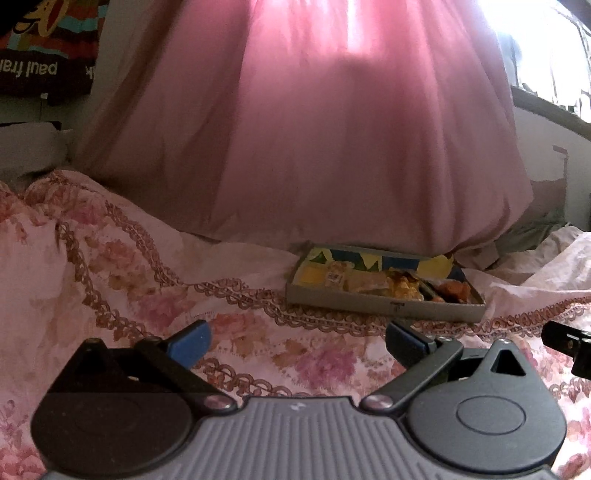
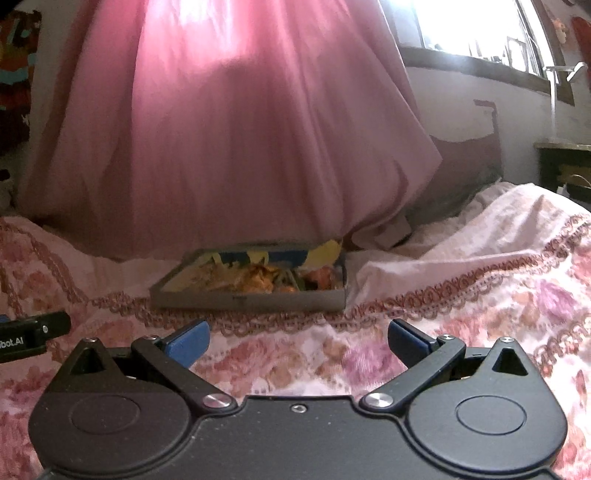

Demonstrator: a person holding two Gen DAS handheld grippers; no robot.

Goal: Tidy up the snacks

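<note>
Left wrist view, left to right: a dark printed cloth [image 1: 44,44] hangs at upper left. Floral bedspread [image 1: 110,266] fills the lower frame. Left gripper [image 1: 297,341] sits low at centre, jaws spread wide, nothing between its blue pads [image 1: 192,347]. A shallow grey box [image 1: 384,306] of snack packets [image 1: 402,286] lies on the bed right of centre, beyond the gripper, its far edge against the pink curtain [image 1: 314,140]. The other gripper's black tip pokes in at the right edge.

Right wrist view, left to right: the left gripper's black tip shows at the left edge. Right gripper [image 2: 297,341] low at centre, jaws equally wide, holding nothing. The box sits just left of centre, straight ahead, packets jumbled inside. Bright window [image 2: 472,26] at upper right.
</note>
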